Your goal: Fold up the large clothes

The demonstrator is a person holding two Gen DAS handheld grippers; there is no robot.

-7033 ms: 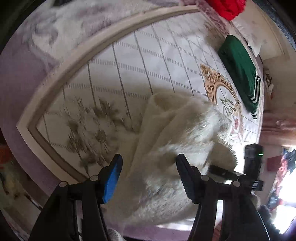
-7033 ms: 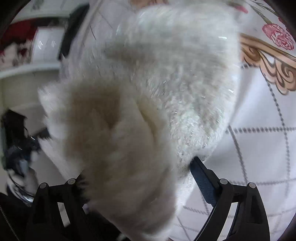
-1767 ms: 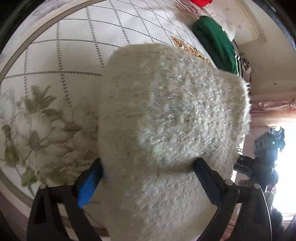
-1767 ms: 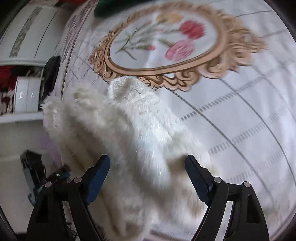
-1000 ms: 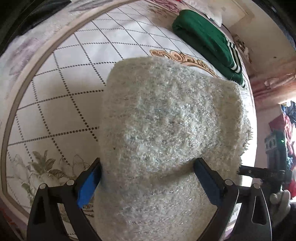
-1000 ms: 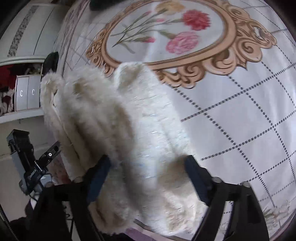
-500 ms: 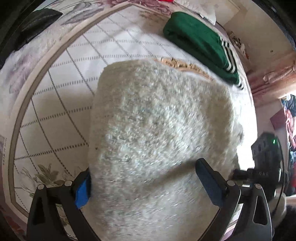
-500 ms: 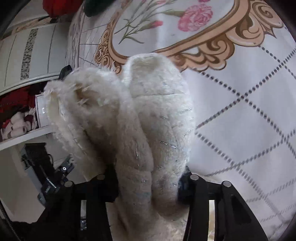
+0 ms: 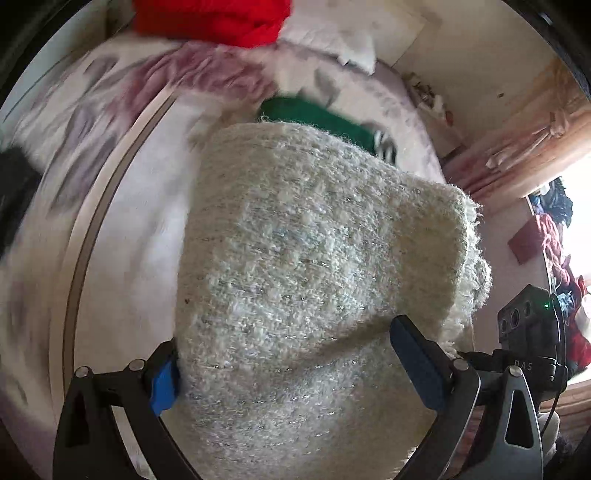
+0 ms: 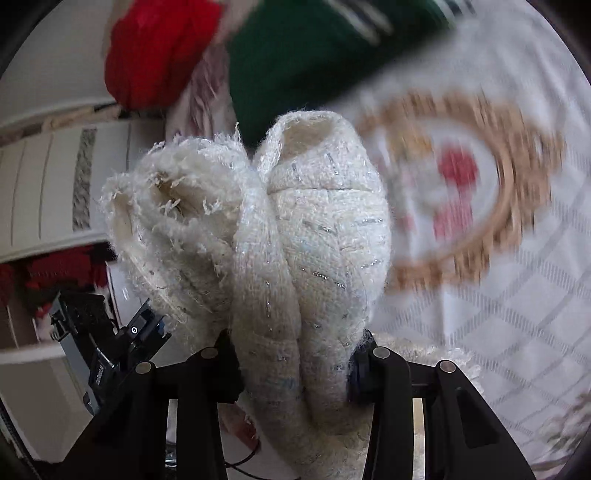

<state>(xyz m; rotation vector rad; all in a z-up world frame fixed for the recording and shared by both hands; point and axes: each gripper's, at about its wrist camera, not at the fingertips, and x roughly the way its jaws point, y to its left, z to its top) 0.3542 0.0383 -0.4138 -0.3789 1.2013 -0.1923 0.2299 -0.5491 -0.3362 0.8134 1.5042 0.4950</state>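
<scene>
A folded white fuzzy sweater (image 9: 314, 240) with silver threads fills the left wrist view, lifted above the bedspread (image 9: 140, 221). My left gripper (image 9: 288, 343) spans its broad side, both blue pads pressed against the bundle. In the right wrist view the same sweater (image 10: 314, 240) shows end-on as thick rolled layers. My right gripper (image 10: 297, 343) has its jaws closing, and they squeeze the bundle's end. Both grippers point steeply down.
A folded green garment (image 9: 314, 114) with white stripes lies just beyond the sweater, also in the right wrist view (image 10: 303, 48). A red garment (image 9: 210, 18) sits farther back. The white bedspread with a gold floral medallion (image 10: 461, 192) lies below, and white cabinets (image 10: 55, 184) stand at the left.
The right gripper's wide jaws have closed onto the sweater's end. Both grippers have risen and carried the sweater off the bed toward the green garment.
</scene>
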